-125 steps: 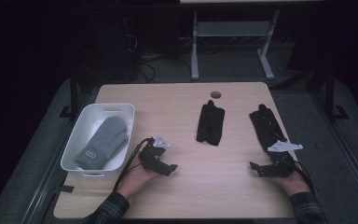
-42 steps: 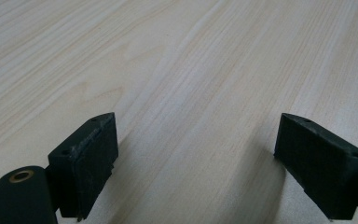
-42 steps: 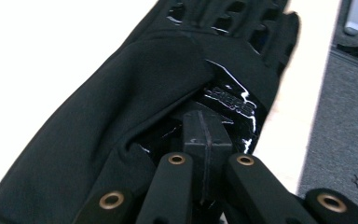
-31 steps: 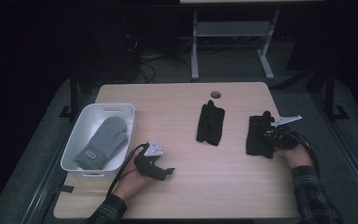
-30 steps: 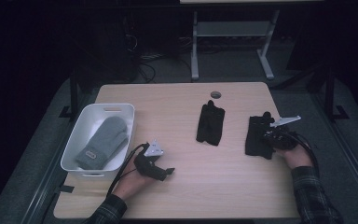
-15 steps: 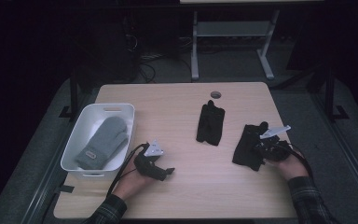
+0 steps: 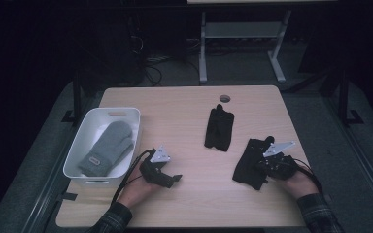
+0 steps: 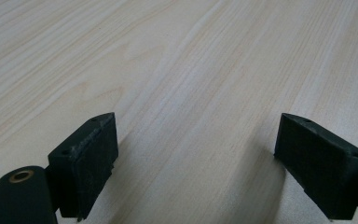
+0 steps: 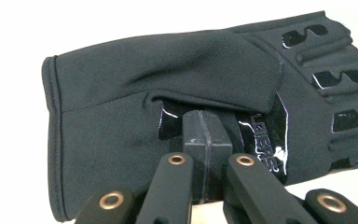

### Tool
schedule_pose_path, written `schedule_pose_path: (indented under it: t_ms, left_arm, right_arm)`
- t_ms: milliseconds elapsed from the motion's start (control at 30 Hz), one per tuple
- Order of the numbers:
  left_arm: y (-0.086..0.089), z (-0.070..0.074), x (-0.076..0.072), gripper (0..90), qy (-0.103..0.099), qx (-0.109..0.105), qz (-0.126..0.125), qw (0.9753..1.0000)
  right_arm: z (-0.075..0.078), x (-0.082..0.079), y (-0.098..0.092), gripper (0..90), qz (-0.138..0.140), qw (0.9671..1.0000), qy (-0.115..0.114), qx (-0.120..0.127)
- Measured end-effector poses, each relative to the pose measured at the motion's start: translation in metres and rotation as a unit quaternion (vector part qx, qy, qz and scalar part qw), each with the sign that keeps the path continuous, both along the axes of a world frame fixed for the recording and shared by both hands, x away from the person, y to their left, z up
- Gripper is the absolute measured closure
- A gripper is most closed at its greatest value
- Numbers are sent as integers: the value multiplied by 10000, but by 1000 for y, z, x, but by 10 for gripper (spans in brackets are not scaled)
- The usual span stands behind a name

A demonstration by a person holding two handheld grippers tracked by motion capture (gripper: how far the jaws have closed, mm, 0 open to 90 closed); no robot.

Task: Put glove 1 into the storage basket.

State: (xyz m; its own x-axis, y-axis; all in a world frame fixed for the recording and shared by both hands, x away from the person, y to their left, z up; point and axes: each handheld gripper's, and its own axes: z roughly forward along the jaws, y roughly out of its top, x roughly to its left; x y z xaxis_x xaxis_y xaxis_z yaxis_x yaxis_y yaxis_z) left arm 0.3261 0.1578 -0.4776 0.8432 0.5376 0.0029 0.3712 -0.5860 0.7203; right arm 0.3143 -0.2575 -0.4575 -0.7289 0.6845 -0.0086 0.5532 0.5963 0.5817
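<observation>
Currently, your right gripper [image 7: 264, 167] has its jaws closed on the black glove [image 7: 249, 162], pinching a fold of fabric near the cuff; in the right gripper view the two jaws meet with the glove [image 9: 168, 93] bunched just above them. The glove sits near the bench's [image 7: 184, 104] right edge, toward the near side, partly lifted and crumpled because the grip takes it at a single point. A second black glove [image 7: 219, 128] lies flat near the bench's centre, apart from the held one. At the left edge, the white bin [image 7: 80, 158] holds a grey mitten [image 7: 107, 147], which suggests the bin is the collection point for the gloves. Your left gripper [image 7: 162, 174] rests on the bench just beside the bin, jaws spread wide with bare wood between them, as the left gripper view [image 8: 196, 172] confirms. Expect the limp fabric to sag and swing during carriage; keep the pinch firm.
</observation>
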Motion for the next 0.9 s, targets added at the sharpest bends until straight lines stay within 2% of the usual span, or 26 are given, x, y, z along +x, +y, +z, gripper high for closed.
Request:
schedule_pose_path:
  t_ms: [433,633,733,800,900]
  left_arm:
    - [-1,0,0,124,12,-38,28,10000]
    - [0,0,0,123,-6,22,-6,10000]
    - [0,0,0,124,1,-13,14,10000]
    - [0,0,0,123,-4,-1,9,10000]
    - [0,0,0,123,-6,-2,9,10000]
  right_arm:
    - [1,-26,18,900,560,9984,87,30]
    - [3,-34,21,900,679,9977,57,27]
    - [12,-33,17,900,583,9978,-103,300]
    - [18,-30,14,900,458,9981,-233,330]
    - [25,-19,9,900,124,9984,-420,359]
